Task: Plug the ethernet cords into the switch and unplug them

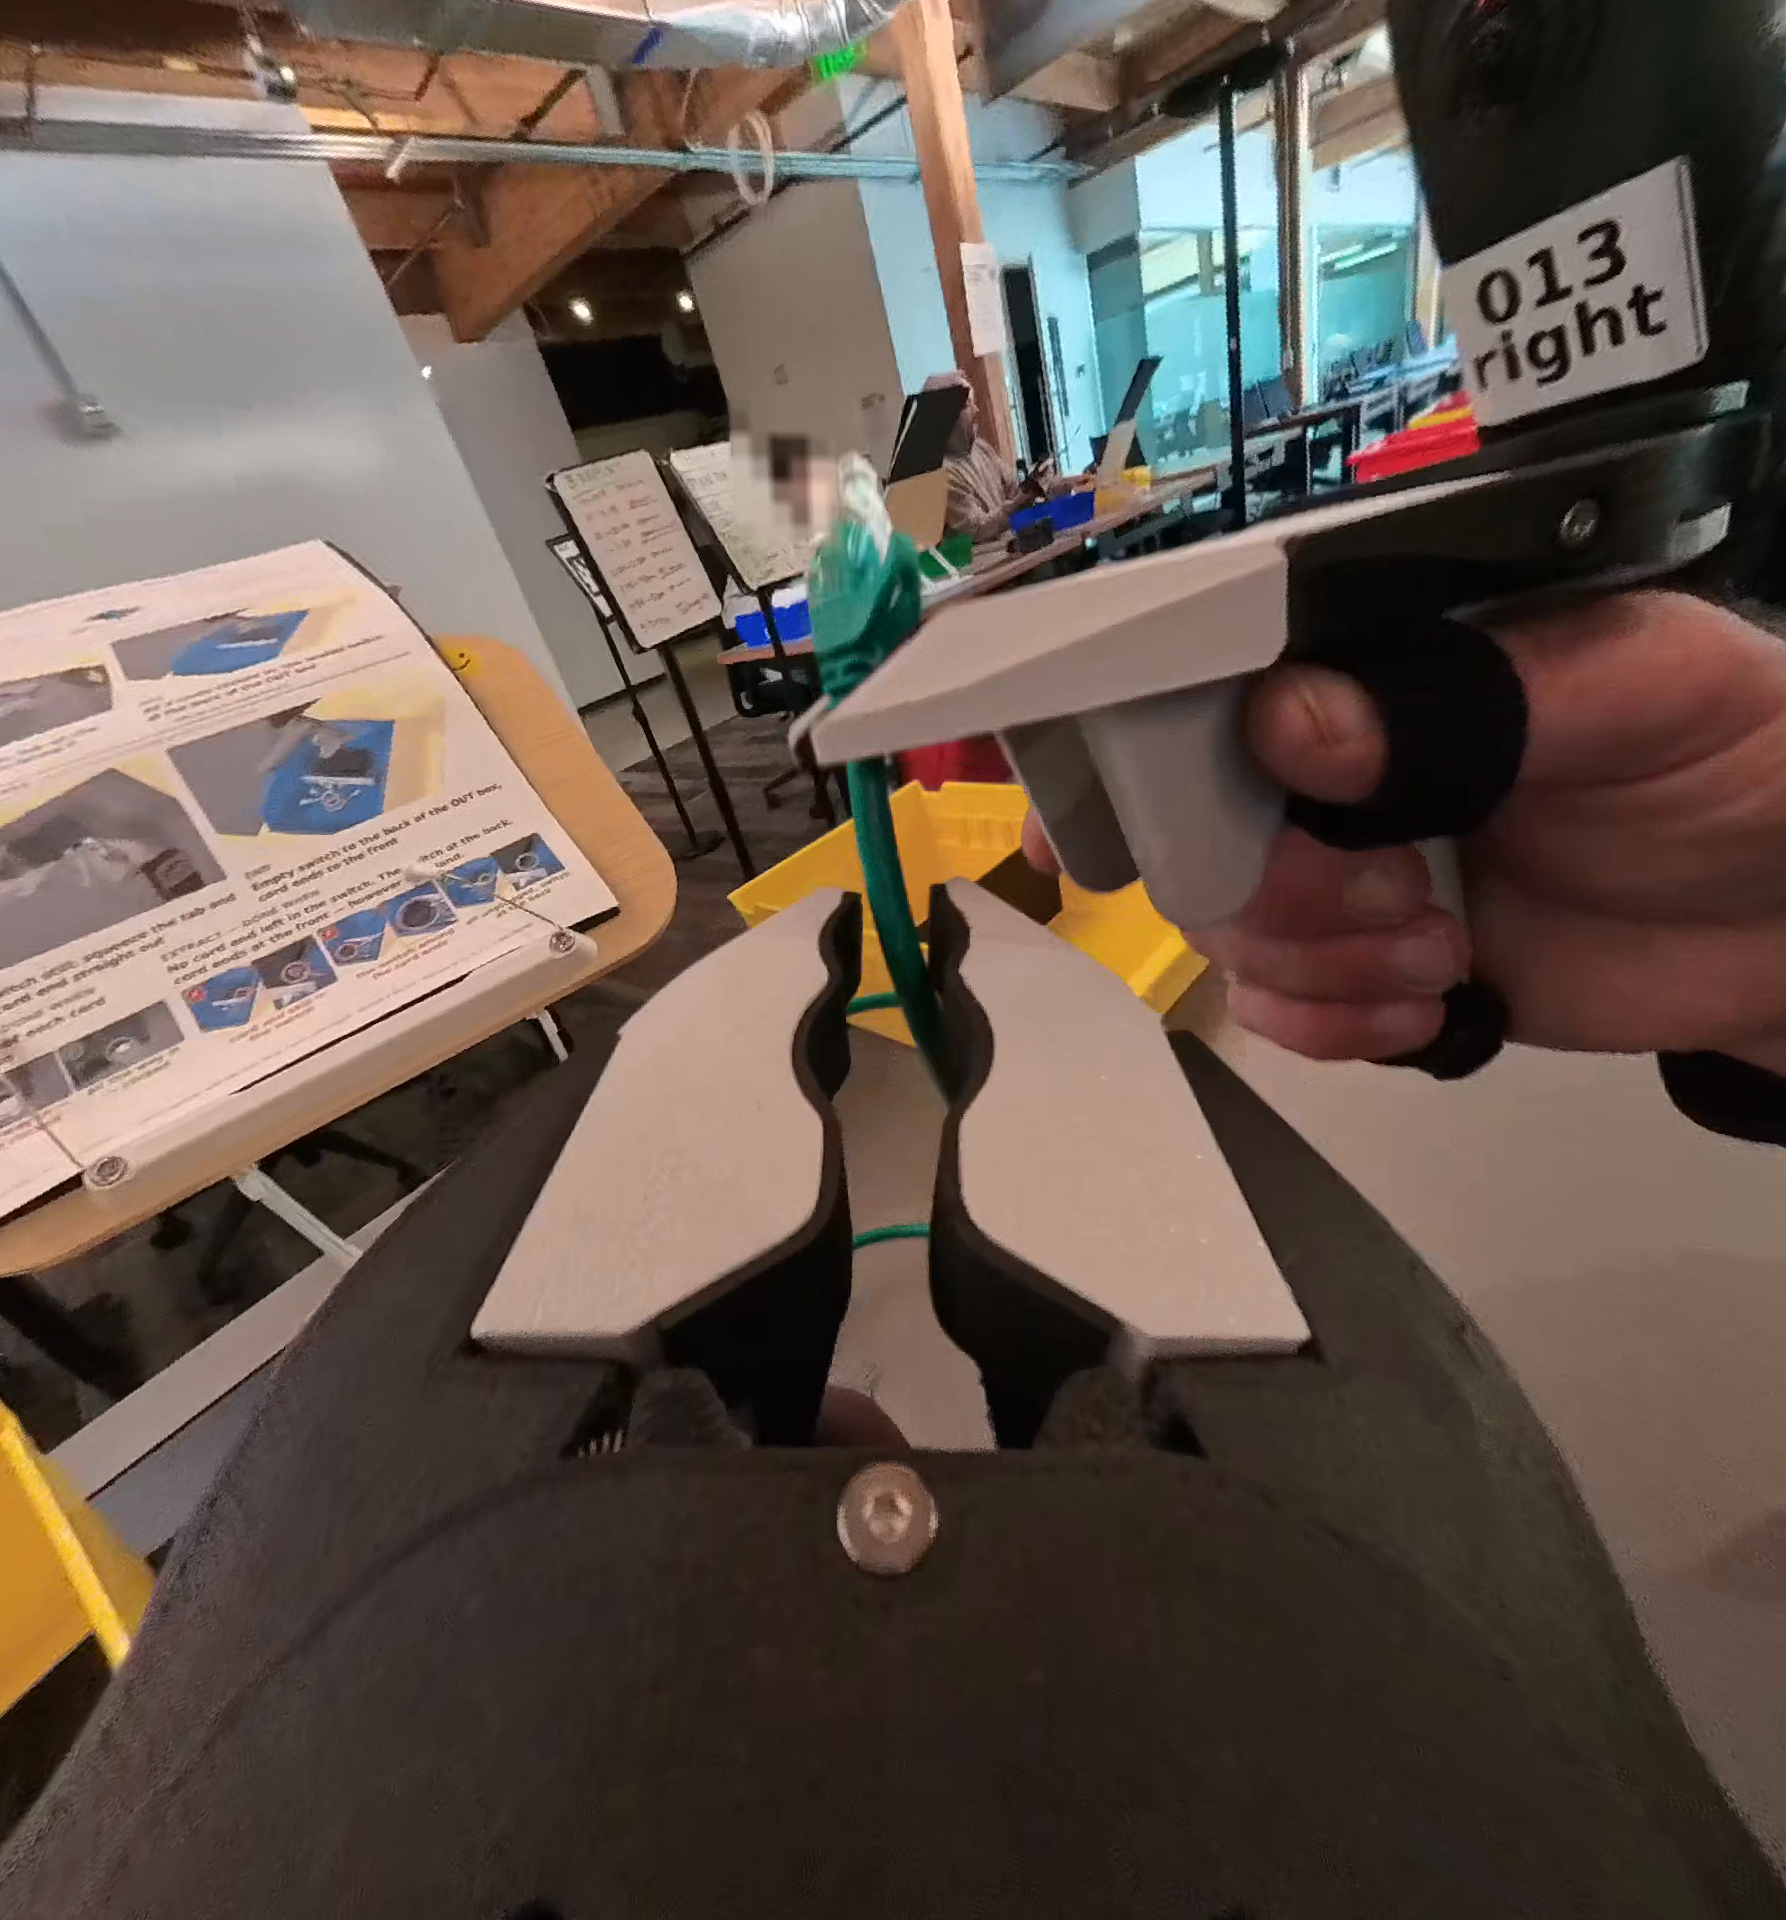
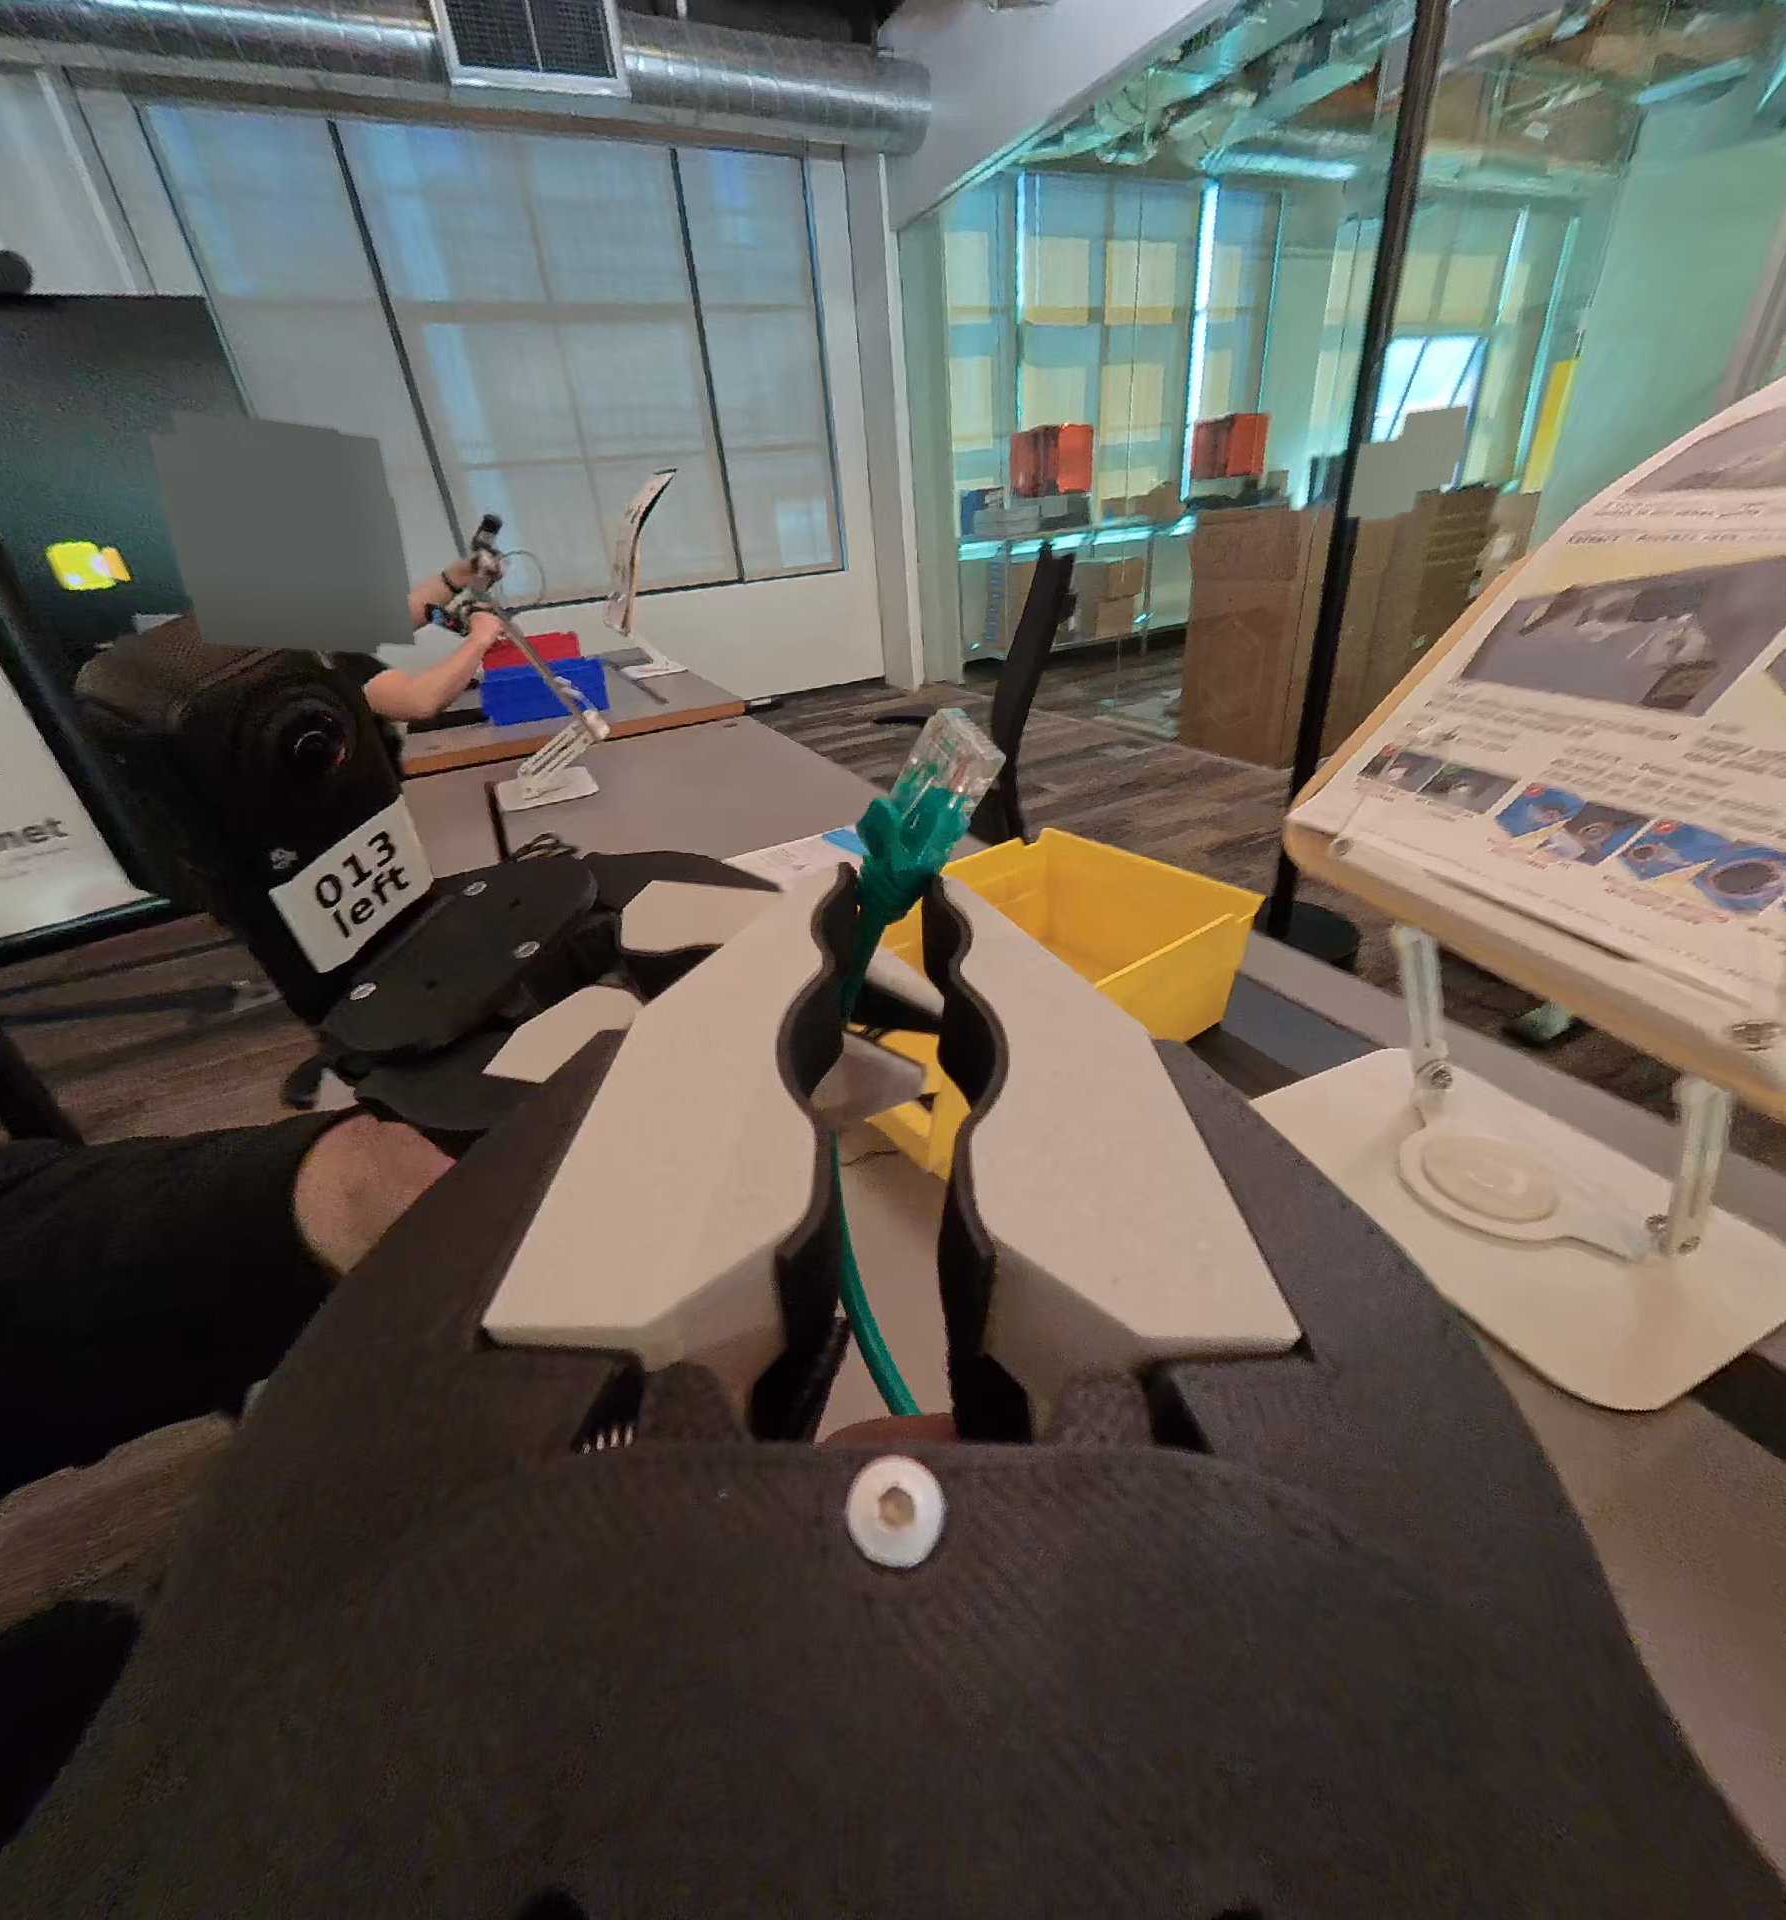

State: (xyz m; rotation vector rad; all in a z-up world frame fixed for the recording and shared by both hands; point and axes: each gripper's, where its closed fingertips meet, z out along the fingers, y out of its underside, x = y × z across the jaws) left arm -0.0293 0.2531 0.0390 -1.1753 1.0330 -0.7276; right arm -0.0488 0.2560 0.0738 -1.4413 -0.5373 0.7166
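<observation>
Both grippers share 1 green cord (image 2: 894, 862): right gripper (image 2: 884, 914) pinches it below the plug (image 2: 946, 753); left gripper (image 1: 894, 935), slightly parted, loosely straddles it. Regrip squarely before seeking the unseen switch.

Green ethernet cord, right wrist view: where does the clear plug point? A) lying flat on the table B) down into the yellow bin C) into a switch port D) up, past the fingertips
D: the green ethernet cord runs up between the right gripper fingers, its clear plug in free air above the tips, the yellow bin behind it.

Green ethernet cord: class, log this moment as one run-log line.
right gripper: shut on green ethernet cord | left gripper: around cord, lower | plug: up, unplugged
</observation>
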